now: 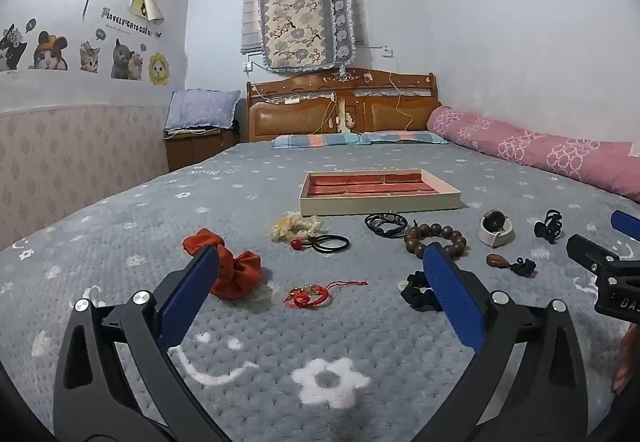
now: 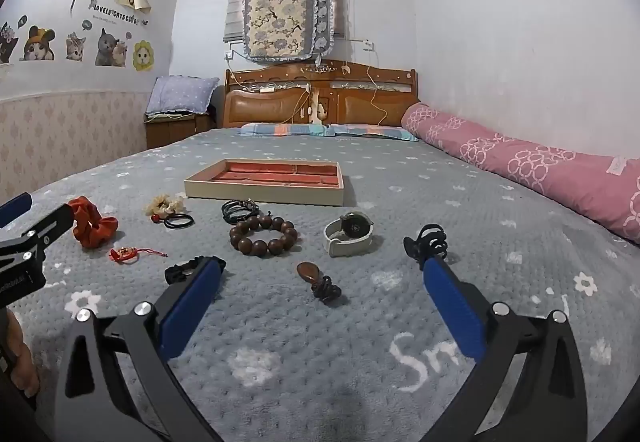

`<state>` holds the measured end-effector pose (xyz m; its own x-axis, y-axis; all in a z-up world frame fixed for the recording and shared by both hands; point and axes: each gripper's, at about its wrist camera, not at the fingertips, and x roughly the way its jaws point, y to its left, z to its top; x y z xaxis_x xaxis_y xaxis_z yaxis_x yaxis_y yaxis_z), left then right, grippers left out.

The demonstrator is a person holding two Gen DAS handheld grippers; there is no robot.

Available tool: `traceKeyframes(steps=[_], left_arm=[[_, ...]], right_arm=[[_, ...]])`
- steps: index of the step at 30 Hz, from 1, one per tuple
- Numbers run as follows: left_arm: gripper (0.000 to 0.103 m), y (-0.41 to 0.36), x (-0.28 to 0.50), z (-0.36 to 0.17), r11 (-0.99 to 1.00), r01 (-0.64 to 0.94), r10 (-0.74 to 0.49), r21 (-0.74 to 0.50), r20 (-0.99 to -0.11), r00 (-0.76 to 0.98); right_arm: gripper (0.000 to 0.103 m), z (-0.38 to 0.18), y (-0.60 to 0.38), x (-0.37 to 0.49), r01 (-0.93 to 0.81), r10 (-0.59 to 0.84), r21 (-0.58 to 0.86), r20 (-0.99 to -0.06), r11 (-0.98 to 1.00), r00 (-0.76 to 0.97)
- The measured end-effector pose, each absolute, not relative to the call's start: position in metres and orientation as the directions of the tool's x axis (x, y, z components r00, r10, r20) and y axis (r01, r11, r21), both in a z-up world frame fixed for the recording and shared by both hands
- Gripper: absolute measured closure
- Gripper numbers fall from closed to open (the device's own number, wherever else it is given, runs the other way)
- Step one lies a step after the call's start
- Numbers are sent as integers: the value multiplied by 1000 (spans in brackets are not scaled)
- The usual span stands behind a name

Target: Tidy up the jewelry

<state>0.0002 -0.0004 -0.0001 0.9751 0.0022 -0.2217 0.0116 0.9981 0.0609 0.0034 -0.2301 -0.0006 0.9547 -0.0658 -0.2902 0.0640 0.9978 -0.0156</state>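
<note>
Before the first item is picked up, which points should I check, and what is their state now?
1. Left tongs open, holding nothing: ok.
2. Right tongs open, holding nothing: ok.
3. Tray lies flat on the bed, its red compartments look empty: ok.
4. Red charm lies free between the left fingers' line: ok.
5. Brown pendant lies apart from the bead bracelet: ok.
6. Depth of the tray compartments: cannot tell.

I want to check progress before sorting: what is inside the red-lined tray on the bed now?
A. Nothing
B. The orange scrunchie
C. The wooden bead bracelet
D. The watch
A: the tray shows only bare red lining, while the bead bracelet, watch and orange scrunchie lie on the bedspread.
</note>
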Motion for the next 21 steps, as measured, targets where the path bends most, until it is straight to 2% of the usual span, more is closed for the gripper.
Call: traceKeyframes(steps=[21], left_arm=[[5,1,0,0,999,13,-3,42,-223,975]], right_arm=[[4,-2,-229,5,66,-70,-26,-294,998,953]])
